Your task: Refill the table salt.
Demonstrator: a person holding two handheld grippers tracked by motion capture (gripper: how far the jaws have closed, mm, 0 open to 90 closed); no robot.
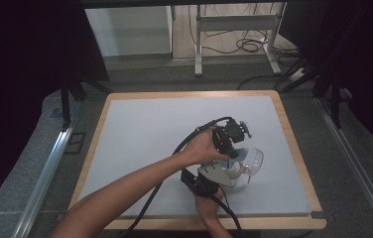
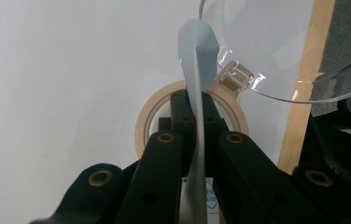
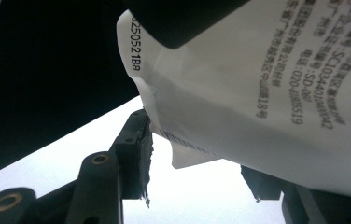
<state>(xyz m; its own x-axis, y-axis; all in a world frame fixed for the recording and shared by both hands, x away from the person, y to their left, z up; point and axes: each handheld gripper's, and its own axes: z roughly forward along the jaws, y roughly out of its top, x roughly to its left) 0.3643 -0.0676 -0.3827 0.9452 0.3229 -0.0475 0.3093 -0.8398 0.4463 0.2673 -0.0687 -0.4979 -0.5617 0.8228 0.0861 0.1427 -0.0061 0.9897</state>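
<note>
Left gripper view: your left gripper (image 2: 197, 140) is clamped on the pale blue packet (image 2: 197, 70), edge-on over the tape roll (image 2: 148, 116), with the clear bowl (image 2: 276, 51) just beside it. Right gripper view: your right gripper (image 3: 201, 163) straddles the packet's printed face; contact unclear.

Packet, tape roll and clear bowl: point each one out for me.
Packet (image 2: 197, 70): left gripper view, its pale blue upper edge above the jaws.
Tape roll (image 2: 142, 122): left gripper view, the left side of the tan ring.
Clear bowl (image 2: 276, 51): left gripper view, its transparent wall.
</note>
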